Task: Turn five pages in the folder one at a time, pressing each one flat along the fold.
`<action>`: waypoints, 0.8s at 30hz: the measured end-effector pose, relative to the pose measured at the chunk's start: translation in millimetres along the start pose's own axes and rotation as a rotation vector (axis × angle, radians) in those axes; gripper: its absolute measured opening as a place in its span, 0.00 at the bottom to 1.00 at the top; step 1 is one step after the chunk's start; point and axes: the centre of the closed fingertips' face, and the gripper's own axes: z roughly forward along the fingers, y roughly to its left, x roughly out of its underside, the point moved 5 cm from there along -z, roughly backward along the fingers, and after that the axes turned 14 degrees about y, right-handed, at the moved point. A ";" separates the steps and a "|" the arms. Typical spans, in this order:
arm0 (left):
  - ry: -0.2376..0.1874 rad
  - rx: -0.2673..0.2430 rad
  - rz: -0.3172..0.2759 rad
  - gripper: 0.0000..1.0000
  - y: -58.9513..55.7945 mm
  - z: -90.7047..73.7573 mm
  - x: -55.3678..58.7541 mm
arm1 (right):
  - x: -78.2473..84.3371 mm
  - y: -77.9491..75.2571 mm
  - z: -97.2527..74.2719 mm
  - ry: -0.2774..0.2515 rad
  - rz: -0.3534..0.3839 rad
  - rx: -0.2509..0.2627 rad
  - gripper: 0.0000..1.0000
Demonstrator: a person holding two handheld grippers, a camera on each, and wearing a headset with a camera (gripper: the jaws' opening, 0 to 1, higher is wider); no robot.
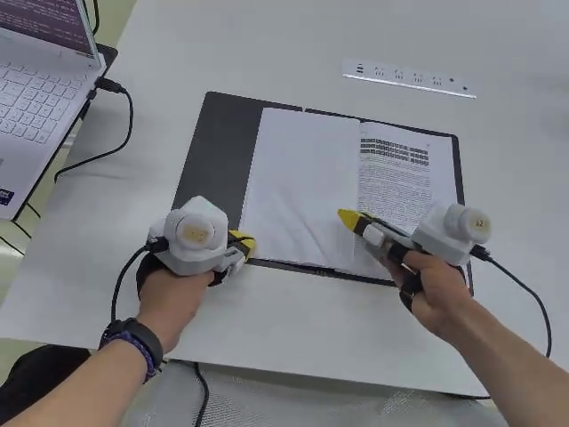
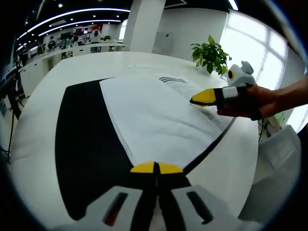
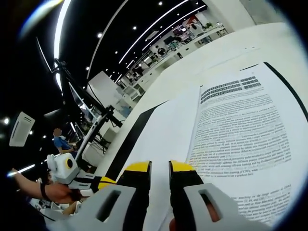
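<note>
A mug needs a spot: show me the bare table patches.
Free: the table beyond the folder, up to the power strip, and the stretch right of the folder. Crowded: the left, with laptop and cable.

We are seeing bright, even light.
Ceiling strips (image 2: 77,12) are glaring, fisheye edges are bending, soft shadows are falling.

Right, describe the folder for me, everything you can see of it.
The folder lies open and flat on the white table. Its cover is black, matte-looking, bare on the left. A blank white page lies turned to the left; a printed page with a dark heading block lies on the right. The right gripper sits at the fold near the lower edge; the left gripper, shut, is at the blank page's lower corner.
</note>
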 end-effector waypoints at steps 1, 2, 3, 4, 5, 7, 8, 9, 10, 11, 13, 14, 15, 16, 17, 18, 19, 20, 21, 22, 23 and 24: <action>-0.001 0.000 -0.002 0.00 -0.2 0.1 0.2 | -4.5 -2.7 0.8 -0.009 0.002 0.004 0.12; -0.001 0.000 -0.001 0.00 -0.2 0.1 0.2 | -6.0 -3.6 1.1 -0.011 0.003 0.006 0.12; -0.004 -0.001 0.000 0.00 -0.2 0.2 0.4 | -10.0 -6.0 2.3 -0.017 0.003 0.009 0.12; -0.007 -0.001 -0.001 0.00 -0.3 0.1 0.7 | -12.6 -7.6 3.1 -0.022 0.003 0.012 0.11; -0.012 0.002 -0.007 0.00 -0.2 0.0 1.0 | -15.9 -9.8 4.5 -0.029 0.004 0.014 0.11; -0.013 0.005 -0.012 0.00 0.1 0.2 1.1 | -21.5 -15.4 6.6 -0.039 0.009 0.023 0.09; -0.010 0.004 -0.009 0.00 0.6 0.4 0.9 | -23.9 -17.3 7.4 -0.045 0.014 0.023 0.09; -0.007 0.003 -0.005 0.00 0.9 0.5 0.7 | -27.3 -18.6 8.7 -0.053 0.020 0.021 0.09; -0.004 0.003 -0.002 0.00 0.9 0.6 0.5 | -28.3 -18.9 9.1 -0.055 0.020 0.021 0.08; -0.001 0.003 0.003 0.00 0.8 0.9 0.1 | -30.6 -17.8 10.4 -0.060 0.020 0.022 0.08; 0.003 0.002 0.005 0.00 1.4 1.3 -0.4 | -33.2 -14.8 13.1 -0.063 0.018 0.023 0.06; 0.005 0.002 0.007 0.00 1.3 1.6 -0.7 | -34.4 -14.2 14.9 -0.064 0.015 0.023 0.06; 0.005 0.001 0.007 0.00 1.2 1.7 -0.8 | -35.2 -12.6 15.7 -0.066 0.013 0.024 0.05; 0.006 0.000 0.006 0.00 1.1 2.0 -1.0 | -36.3 -12.4 17.2 -0.069 0.016 0.022 0.04; 0.006 0.000 0.005 0.00 1.0 2.2 -1.2 | -36.9 -12.0 18.0 -0.071 0.018 0.020 0.03; 0.006 -0.001 0.006 0.00 0.6 2.3 -1.5 | -37.3 -11.8 19.2 -0.072 0.018 0.019 0.02; 0.007 -0.002 0.006 0.00 0.4 2.4 -1.8 | -37.0 -12.9 20.7 -0.069 0.015 0.025 0.01; 0.008 -0.002 0.007 0.00 0.3 2.8 -2.0 | -36.0 -14.1 21.8 -0.066 0.014 0.033 0.00; 0.008 -0.002 0.008 0.00 0.2 3.0 -2.2 | -35.3 -14.8 21.7 -0.066 0.015 0.035 0.00; 0.010 -0.002 0.010 0.00 0.3 3.1 -2.5 | -36.3 -15.3 20.9 -0.082 0.034 0.029 0.00; 0.010 -0.002 0.011 0.00 0.3 3.1 -2.6 | -36.8 -15.6 20.6 -0.085 0.034 0.027 0.00; 0.011 -0.004 0.017 0.00 0.0 3.1 -2.7 | -36.8 -14.9 20.8 -0.087 0.023 0.032 0.00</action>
